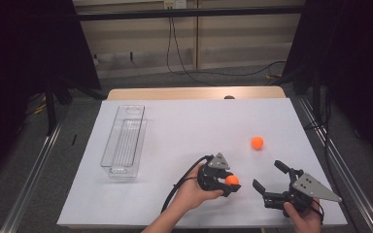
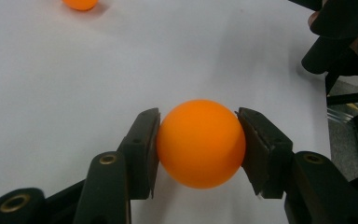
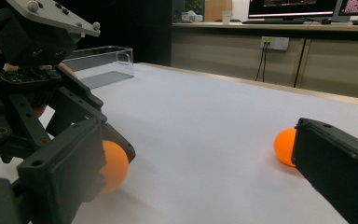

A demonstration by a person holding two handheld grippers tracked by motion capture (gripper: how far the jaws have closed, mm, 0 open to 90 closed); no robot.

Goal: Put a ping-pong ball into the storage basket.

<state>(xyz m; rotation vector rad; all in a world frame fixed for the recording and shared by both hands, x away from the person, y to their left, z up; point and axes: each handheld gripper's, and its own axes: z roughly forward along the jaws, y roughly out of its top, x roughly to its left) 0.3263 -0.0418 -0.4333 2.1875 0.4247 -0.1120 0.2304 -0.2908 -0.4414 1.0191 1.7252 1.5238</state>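
An orange ball [image 2: 200, 142] sits between both pads of my left gripper [image 2: 198, 154], which is shut on it just above the white table sheet [image 1: 194, 126]. From above, that ball [image 1: 231, 180] shows at the tip of the left gripper [image 1: 226, 183], near the table's front. A second orange ball [image 1: 257, 142] lies loose on the sheet farther back and to the right; it also shows as the far ball [image 3: 285, 147] in the right gripper view. My right gripper [image 1: 268, 175] rests at the front right, jaws wide apart, nothing between them. In its own view the held ball [image 3: 114, 165] peeks out behind its left jaw.
A clear plastic tray [image 1: 124, 141] stands lengthwise at the left of the sheet. Beyond the table's far wooden edge [image 1: 194, 92] are the floor and cables. Dark stands flank both sides.
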